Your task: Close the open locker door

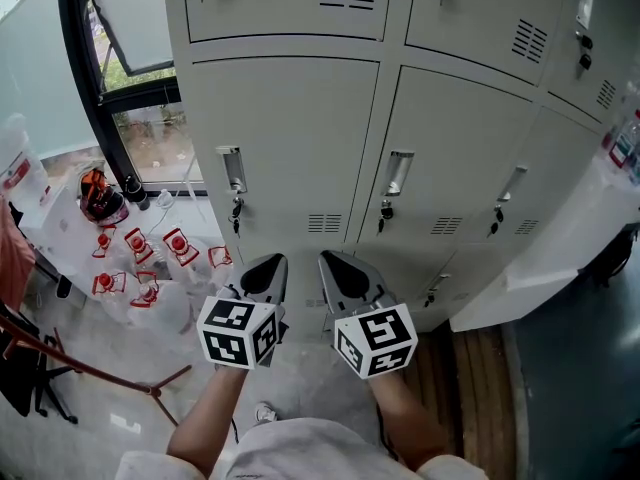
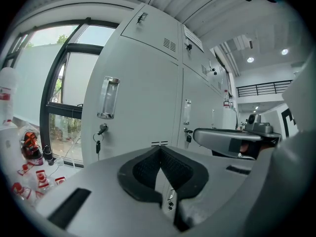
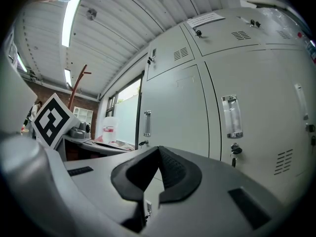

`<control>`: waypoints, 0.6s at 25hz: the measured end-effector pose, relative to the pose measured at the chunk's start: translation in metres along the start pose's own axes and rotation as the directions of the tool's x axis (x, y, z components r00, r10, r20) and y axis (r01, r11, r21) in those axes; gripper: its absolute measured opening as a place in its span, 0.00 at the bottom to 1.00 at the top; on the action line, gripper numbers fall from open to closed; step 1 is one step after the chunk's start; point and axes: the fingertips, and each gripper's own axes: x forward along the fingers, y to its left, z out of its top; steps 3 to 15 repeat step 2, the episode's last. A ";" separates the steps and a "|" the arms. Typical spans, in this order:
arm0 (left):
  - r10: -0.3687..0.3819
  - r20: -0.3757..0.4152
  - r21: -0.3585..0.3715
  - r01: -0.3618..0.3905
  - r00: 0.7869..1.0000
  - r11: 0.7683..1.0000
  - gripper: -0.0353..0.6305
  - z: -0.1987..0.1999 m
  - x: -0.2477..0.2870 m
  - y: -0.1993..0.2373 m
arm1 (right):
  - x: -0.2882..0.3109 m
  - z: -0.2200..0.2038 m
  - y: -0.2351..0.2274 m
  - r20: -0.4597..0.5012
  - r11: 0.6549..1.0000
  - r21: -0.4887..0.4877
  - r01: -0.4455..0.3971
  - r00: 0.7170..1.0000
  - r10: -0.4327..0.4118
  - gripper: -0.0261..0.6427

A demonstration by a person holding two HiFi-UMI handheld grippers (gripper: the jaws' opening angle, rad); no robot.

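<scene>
Locker door straight ahead of the left claw sits flush, and so does its neighbour ahead of the right claw. No door in this bank plainly stands open. A pale slanted panel well off to the right of the right claw may be the open one, but I cannot tell. Both claws are pinched fully together and carry nothing. The likely trouble is pushing on a door already closed, or a claw tip snagging the key hanging below the handle and skidding across smooth metal.
</scene>
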 end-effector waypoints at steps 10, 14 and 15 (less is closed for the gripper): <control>-0.002 0.000 0.001 0.002 1.000 1.000 0.06 0.000 0.000 -0.003 | -0.003 0.000 -0.001 0.001 1.000 0.000 0.002 1.000 -0.002 0.05; -0.002 0.000 0.001 0.002 1.000 1.000 0.06 0.000 0.000 -0.003 | -0.003 0.000 -0.001 0.001 1.000 0.000 0.002 1.000 -0.002 0.05; -0.002 0.000 0.001 0.002 1.000 1.000 0.06 0.000 0.000 -0.003 | -0.003 0.000 -0.001 0.001 1.000 0.000 0.002 1.000 -0.002 0.05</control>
